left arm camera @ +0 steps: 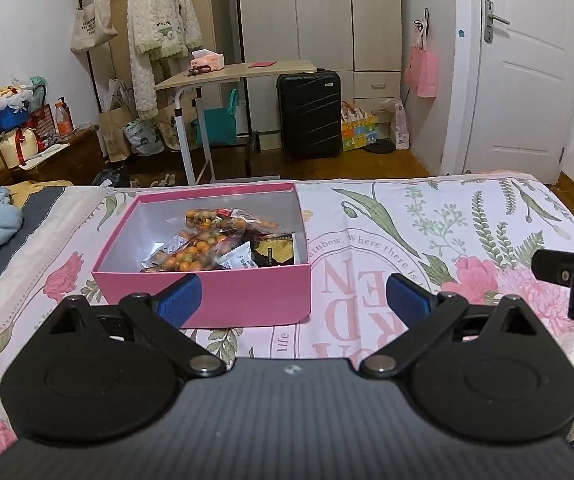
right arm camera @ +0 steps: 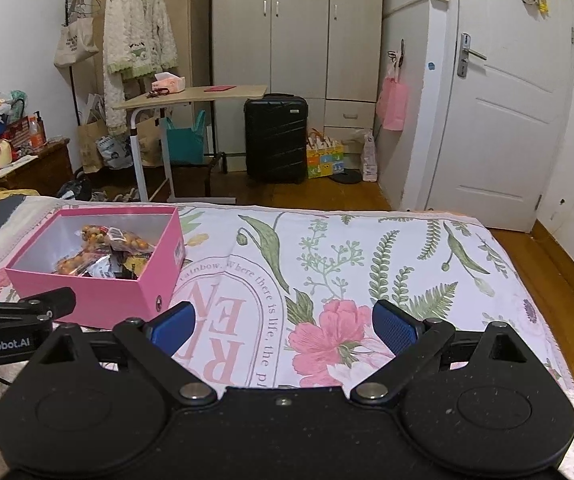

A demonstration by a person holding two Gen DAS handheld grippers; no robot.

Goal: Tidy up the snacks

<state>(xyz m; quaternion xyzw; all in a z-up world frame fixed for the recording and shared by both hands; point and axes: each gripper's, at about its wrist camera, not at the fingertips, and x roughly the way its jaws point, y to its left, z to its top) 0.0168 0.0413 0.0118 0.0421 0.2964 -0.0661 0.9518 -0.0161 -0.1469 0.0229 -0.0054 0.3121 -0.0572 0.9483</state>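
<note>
Snack packets (left arm camera: 215, 248), clear wrappers showing what look like orange balls, fill the open pink cardboard box (left arm camera: 223, 300) at centre-left; left gripper (left arm camera: 293, 300) and right gripper (right arm camera: 283, 326) hover low, both spread and empty.

The snack packets (left arm camera: 207, 248) lie in the box (left arm camera: 223, 296) on the bedspread (left arm camera: 427, 240), with the suitcase (left arm camera: 309, 114) on the floor behind, right of the side table (left arm camera: 231, 72).
</note>
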